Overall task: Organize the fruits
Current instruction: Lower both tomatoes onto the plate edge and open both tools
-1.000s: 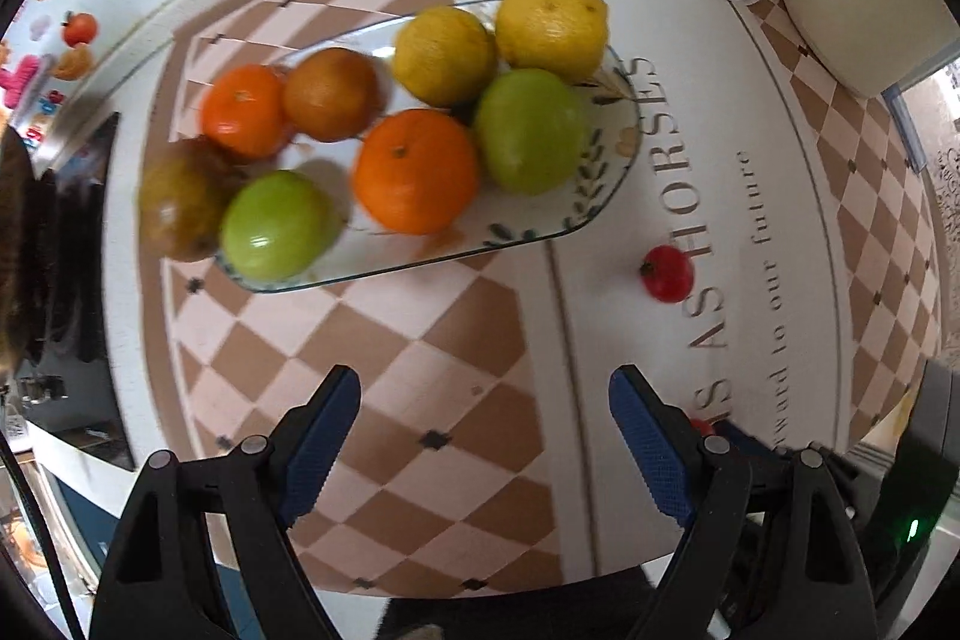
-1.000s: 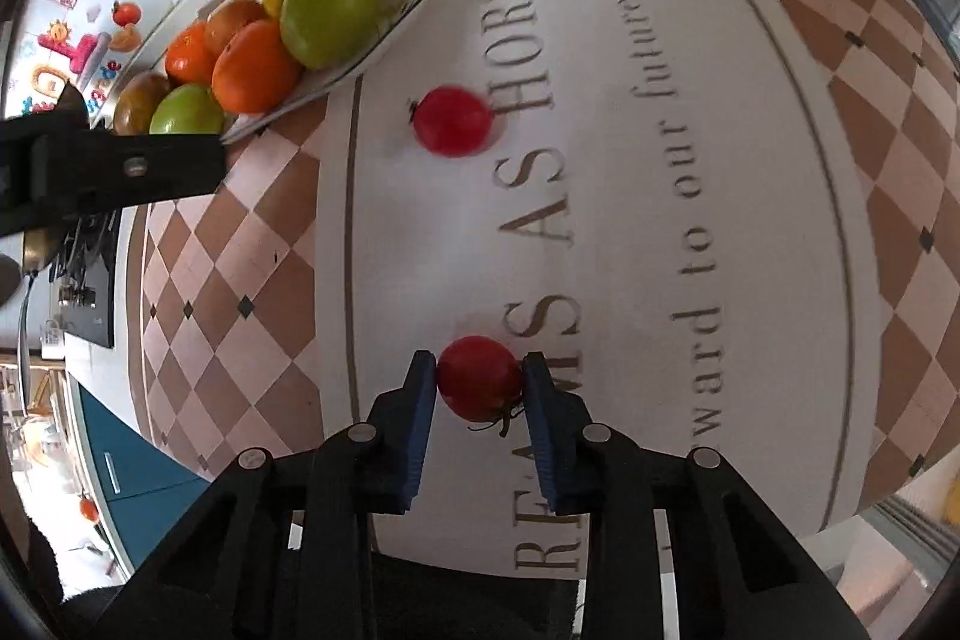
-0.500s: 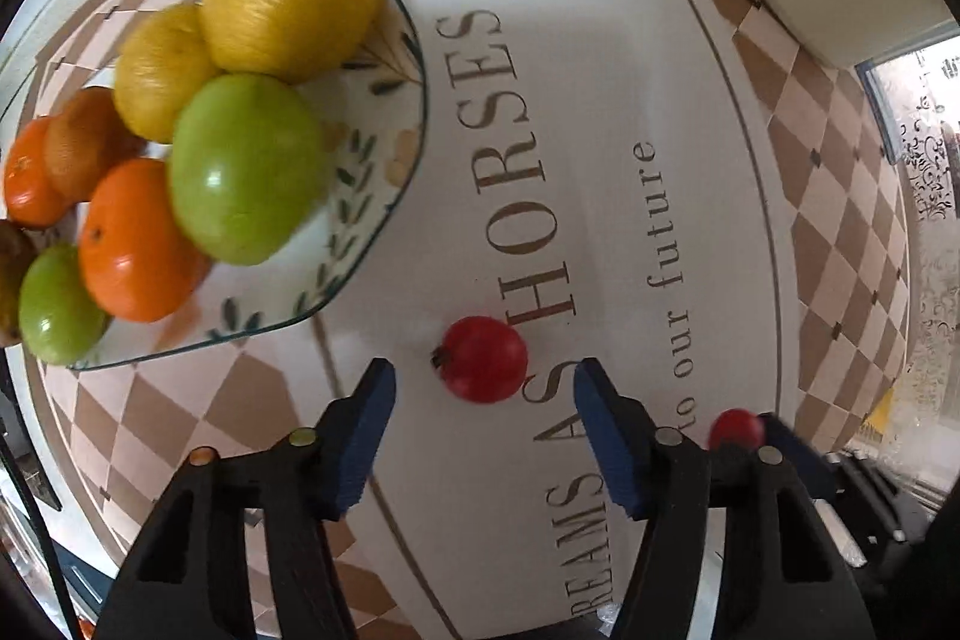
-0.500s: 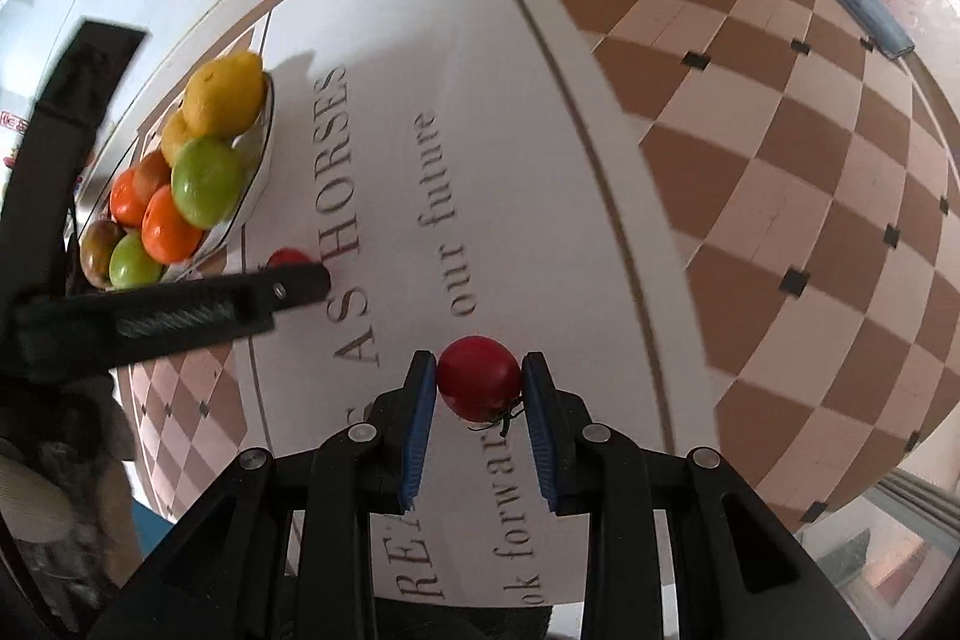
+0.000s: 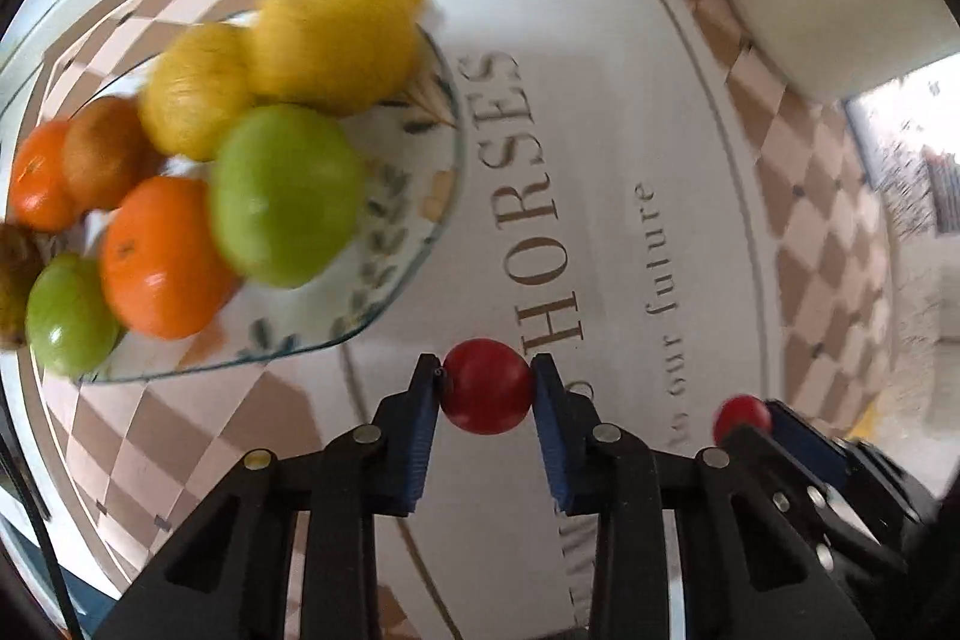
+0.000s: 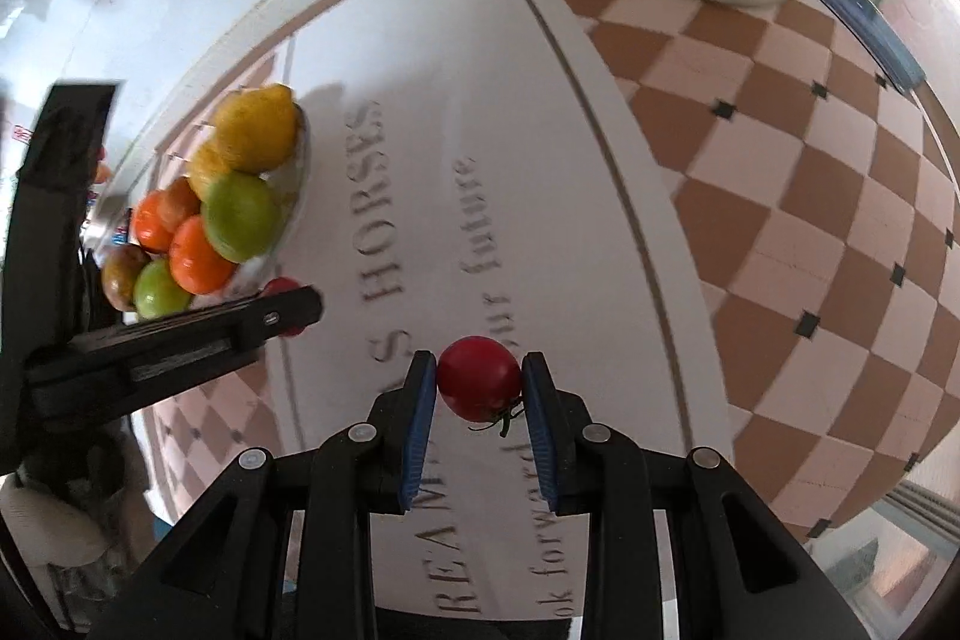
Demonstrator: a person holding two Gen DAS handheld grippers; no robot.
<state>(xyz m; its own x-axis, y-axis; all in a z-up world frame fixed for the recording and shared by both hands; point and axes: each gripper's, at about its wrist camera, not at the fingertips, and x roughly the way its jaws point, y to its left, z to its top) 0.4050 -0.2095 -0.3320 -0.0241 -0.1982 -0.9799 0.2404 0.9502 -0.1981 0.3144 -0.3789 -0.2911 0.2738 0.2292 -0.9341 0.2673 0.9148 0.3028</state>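
Both grippers carry 1 red tomato each: the left gripper (image 5: 486,394) has its jaws clamped on a tomato (image 5: 487,387), the right gripper (image 6: 479,387) likewise on another tomato (image 6: 478,377). The fruit plate (image 5: 420,244) lies ahead and left of both, nearer the left jaws.

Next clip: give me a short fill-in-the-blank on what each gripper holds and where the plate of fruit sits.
1. The left gripper is shut on a small ____ tomato.
2. The right gripper grips a second tomato whose green ____ points toward the camera.
3. The plate holds two yellow lemons, oranges and ____ tomatoes.

Missing words: red; stem; green
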